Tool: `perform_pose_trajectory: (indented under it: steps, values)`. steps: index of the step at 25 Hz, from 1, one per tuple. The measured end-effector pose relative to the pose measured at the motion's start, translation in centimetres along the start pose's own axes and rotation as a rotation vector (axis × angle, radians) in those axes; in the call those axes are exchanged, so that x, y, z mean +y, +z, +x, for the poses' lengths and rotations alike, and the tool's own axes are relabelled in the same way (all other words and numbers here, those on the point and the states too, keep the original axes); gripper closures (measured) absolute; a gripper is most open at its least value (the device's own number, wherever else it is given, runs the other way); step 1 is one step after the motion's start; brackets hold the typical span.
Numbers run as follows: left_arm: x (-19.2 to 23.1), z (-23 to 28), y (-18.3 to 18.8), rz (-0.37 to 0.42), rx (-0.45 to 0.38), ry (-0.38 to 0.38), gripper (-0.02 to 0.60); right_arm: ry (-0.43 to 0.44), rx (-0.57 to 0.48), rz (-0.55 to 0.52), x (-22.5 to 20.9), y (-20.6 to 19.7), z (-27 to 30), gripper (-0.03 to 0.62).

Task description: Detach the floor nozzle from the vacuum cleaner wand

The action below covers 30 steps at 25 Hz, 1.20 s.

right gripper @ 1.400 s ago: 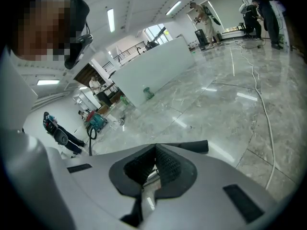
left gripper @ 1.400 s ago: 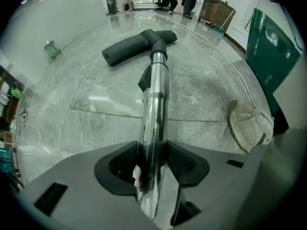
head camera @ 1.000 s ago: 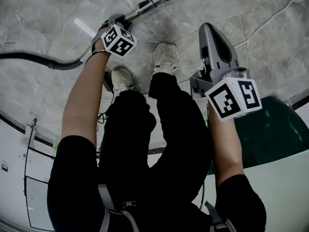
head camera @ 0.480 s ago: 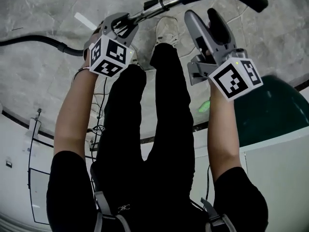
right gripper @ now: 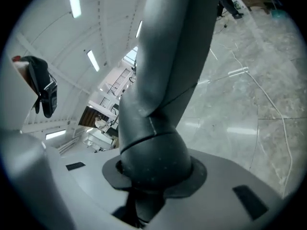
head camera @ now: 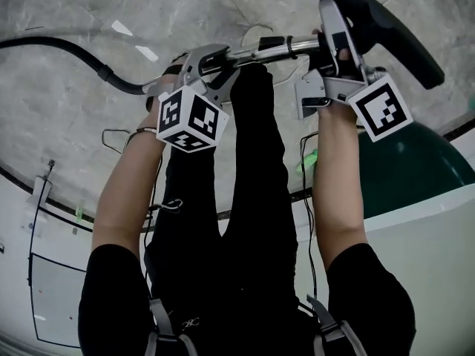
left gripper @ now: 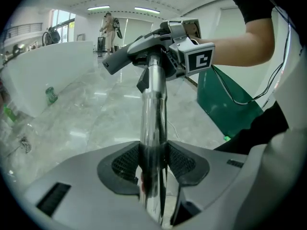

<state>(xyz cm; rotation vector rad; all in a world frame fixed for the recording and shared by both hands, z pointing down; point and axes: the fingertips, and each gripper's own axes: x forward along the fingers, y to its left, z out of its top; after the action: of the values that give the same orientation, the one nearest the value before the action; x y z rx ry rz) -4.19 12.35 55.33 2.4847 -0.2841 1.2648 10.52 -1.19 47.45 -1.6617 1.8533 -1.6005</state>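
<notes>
I hold the vacuum's chrome wand [head camera: 274, 48] level above the floor. My left gripper [head camera: 215, 54] is shut on it; in the left gripper view the wand [left gripper: 152, 104] runs up between the pads of the left gripper [left gripper: 153, 169]. The black floor nozzle [head camera: 378, 28] hangs at the wand's far end, at top right. My right gripper [head camera: 338, 28] is at the nozzle's neck with its jaws closing. In the right gripper view the grey neck [right gripper: 163, 80] fills the gap of the right gripper [right gripper: 153, 176] and the pads touch it. The black hose [head camera: 67, 47] trails left.
The person's black-trousered legs [head camera: 252, 162] are below the wand. A green bin [head camera: 415, 169] stands at the right and a white curved counter [head camera: 44, 221] at the left. A thin cable [right gripper: 273, 109] lies on the marble floor. People [left gripper: 109, 25] stand far off.
Both grippers have risen, lifting the wand and nozzle off the floor. The right gripper moved from beside the foot up to the nozzle's neck, opened, and now closes round it.
</notes>
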Motion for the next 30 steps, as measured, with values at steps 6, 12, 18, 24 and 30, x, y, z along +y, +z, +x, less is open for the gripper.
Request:
perform_pose_trajectory:
  steps: [6, 12, 18, 24, 30]
  values:
    - [-0.1, 0.1, -1.2, -0.013, 0.002, -0.034, 0.408, 0.027, 0.055, 0.001, 0.5, -1.5, 0.8, 0.48]
    - [-0.4, 2.7, -0.1, 0.005, 0.002, -0.043, 0.477, 0.063, 0.085, -0.053, 2.6, -1.4, 1.3, 0.484]
    - [-2.4, 0.7, 0.5, -0.128, -0.04, -0.353, 0.482, 0.285, 0.106, -0.038, 4.5, -1.4, 1.6, 0.485]
    - [-7.0, -4.9, 1.4, -0.387, -0.062, -1.019, 0.491, 0.768, 0.218, -0.039, 10.2, -3.0, 0.7, 0.487]
    - [-6.9, -1.1, 1.1, -0.359, -0.077, -0.706, 0.506, 0.451, 0.277, -0.045, 7.5, -3.4, 2.6, 0.49]
